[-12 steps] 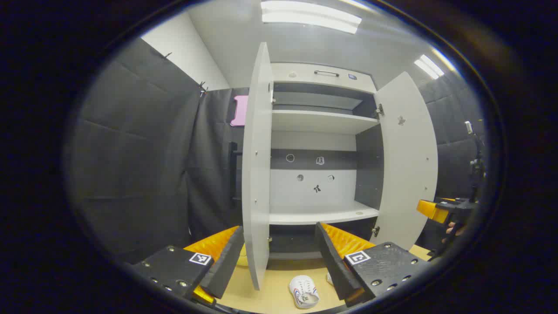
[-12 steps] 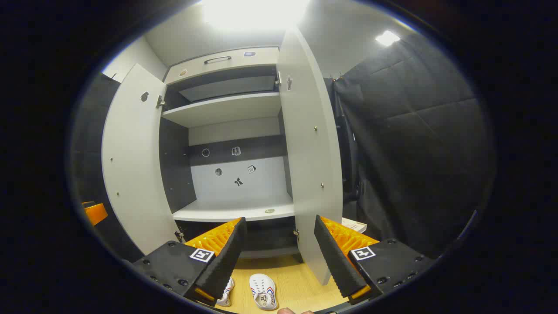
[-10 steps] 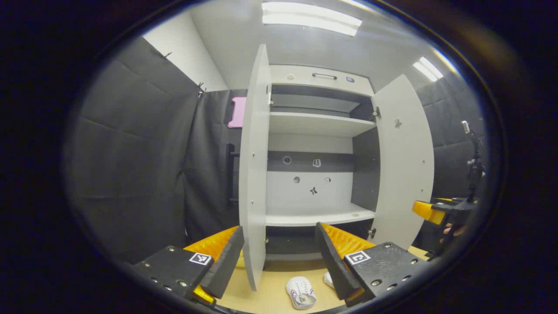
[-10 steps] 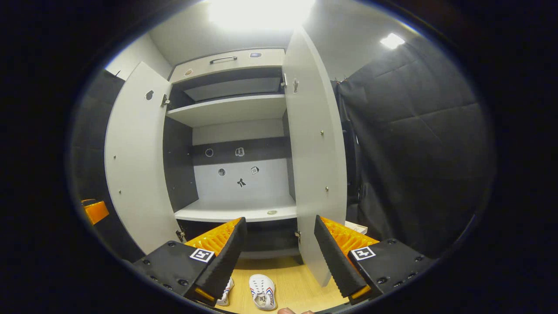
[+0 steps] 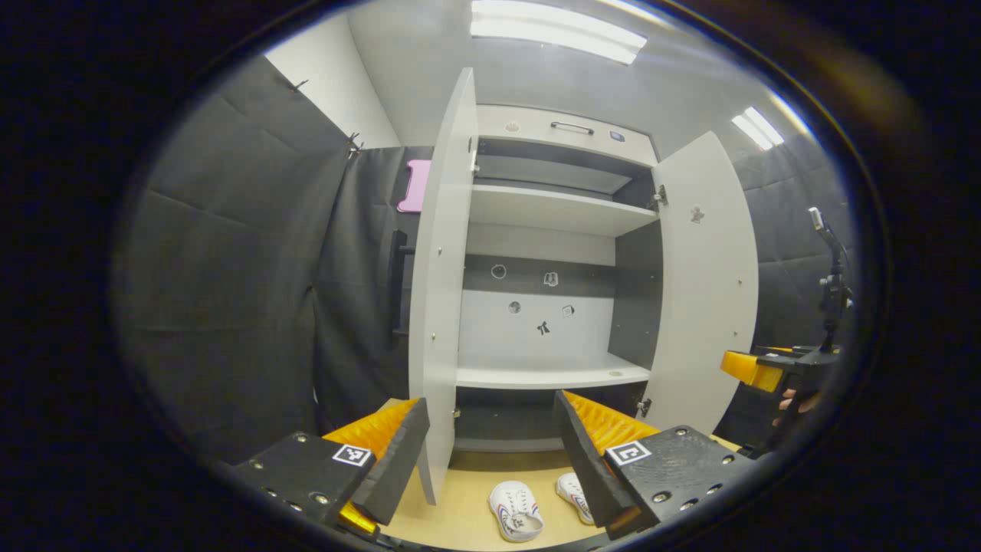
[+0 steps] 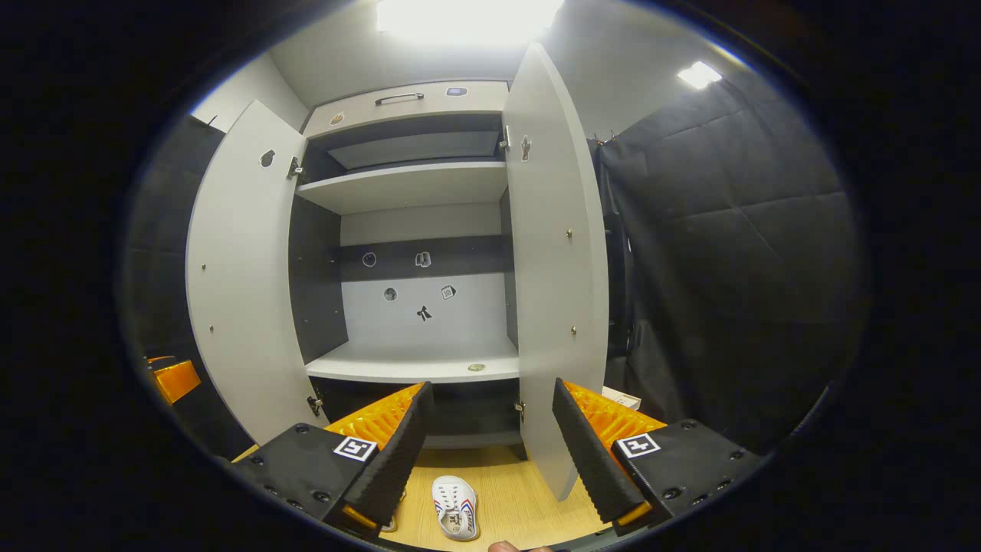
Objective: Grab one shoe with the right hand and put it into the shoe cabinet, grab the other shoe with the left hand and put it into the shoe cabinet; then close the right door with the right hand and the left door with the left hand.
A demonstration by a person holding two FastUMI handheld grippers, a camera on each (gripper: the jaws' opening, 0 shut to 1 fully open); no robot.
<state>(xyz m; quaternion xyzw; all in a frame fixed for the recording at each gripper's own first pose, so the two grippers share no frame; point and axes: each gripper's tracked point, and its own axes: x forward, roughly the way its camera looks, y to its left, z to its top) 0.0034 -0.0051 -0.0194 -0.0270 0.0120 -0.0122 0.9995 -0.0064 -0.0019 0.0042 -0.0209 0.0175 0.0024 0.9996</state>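
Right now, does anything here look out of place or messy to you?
Nothing looks damaged or spilled. The two white shoes lie on the wooden floor before the shoe cabinet, whose doors stand open, shelves bare. Both tongs are open, holding nothing.

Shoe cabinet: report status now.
Left gripper open, right gripper open, both empty. Two shoes on the floor before the shoe cabinet; both doors open. Nothing blocking.
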